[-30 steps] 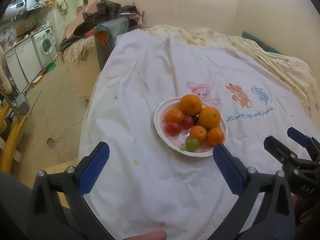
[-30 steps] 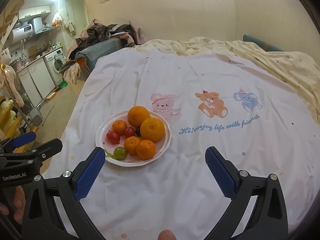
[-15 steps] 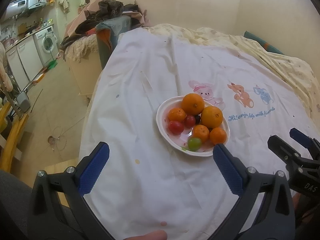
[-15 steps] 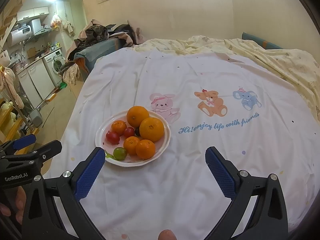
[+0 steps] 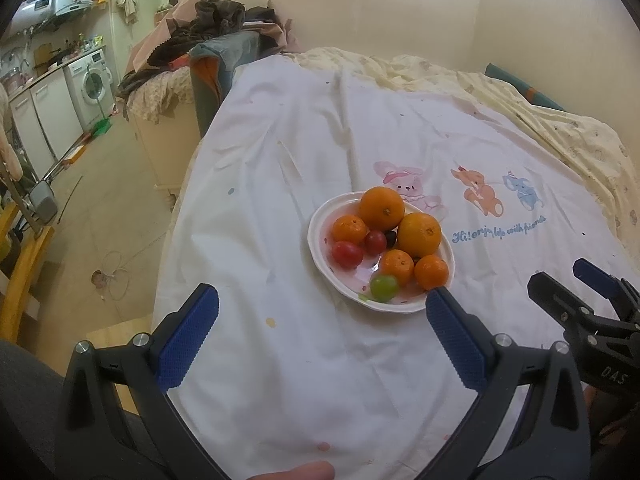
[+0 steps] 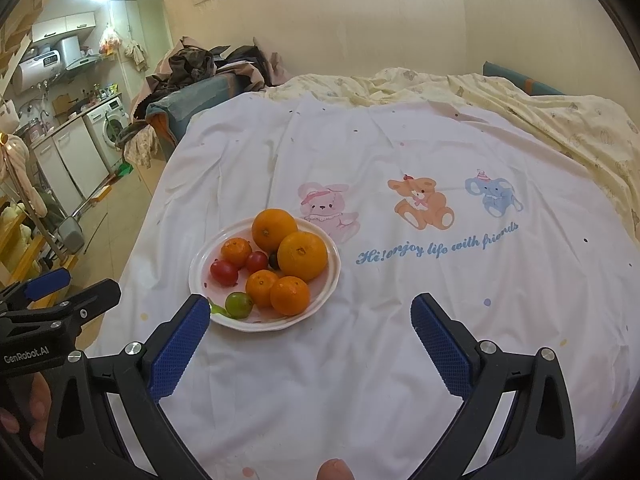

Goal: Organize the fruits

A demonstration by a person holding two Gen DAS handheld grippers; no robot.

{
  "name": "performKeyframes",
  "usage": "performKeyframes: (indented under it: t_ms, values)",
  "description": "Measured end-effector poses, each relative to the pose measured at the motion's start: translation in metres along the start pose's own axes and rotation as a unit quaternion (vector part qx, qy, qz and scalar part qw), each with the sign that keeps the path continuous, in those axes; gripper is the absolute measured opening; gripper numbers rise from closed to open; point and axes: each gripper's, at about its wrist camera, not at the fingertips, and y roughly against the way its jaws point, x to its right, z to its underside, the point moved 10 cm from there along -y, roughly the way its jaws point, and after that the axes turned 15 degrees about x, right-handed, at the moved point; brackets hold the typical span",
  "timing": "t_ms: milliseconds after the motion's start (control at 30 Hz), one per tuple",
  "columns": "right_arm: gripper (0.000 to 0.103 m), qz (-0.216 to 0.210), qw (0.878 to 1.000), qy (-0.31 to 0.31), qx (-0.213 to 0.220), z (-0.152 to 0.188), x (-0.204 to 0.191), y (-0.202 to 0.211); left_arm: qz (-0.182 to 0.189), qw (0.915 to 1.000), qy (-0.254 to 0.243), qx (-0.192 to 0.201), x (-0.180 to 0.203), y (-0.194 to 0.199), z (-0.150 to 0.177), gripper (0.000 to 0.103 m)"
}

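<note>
On the white sheet (image 6: 360, 360) with its cartoon animals sits a white plate (image 6: 328, 280) of fruit, a little left of centre in the right wrist view and just right of centre in the left wrist view. Two big oranges (image 6: 302, 255) lie at the plate's upper right, touching each other. Three small mandarins (image 6: 290, 295) share the plate, two side by side at the lower edge and one at the upper left. Two red tomatoes (image 6: 224, 272) rest between them, with a dark grape (image 6: 273, 260) tucked against the big oranges. A green grape (image 6: 239, 305) lies at the plate's near rim.

Both tongs hang above the sheet at the bottom of their frames, empty, jaws spread wide. The left gripper (image 5: 320, 332) has its right blue pad just at the plate's lower right rim in the picture; the right gripper (image 6: 310, 340) has its left pad beside the plate's lower left rim. Whether either touches the plate I cannot tell. Each gripper also shows at the edge of the other's view, at the lower left in the right wrist view and at the lower right in the left wrist view.

A washing machine (image 6: 112, 126) stands at the upper left.
</note>
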Motion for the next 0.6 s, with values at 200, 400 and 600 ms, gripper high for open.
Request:
performKeyframes:
  t_ms: [200, 400, 600]
  values:
    - [0.103, 0.004, 1.0, -0.003, -0.001, 0.0016, 0.0023, 0.0003, 0.0, 1.0, -0.001, 0.0, -0.0002, -0.0002, 0.0002, 0.102]
    - [0.103, 0.004, 1.0, -0.003, -0.002, 0.0012, 0.0023, 0.0002, 0.0, 1.0, 0.0, -0.001, 0.0001, -0.0008, 0.0004, 0.102]
    - [0.103, 0.003, 1.0, -0.004, -0.003, 0.0012, 0.0026, 0.0, -0.004, 1.0, -0.001, -0.001, 0.0009, -0.0012, 0.0014, 0.102]
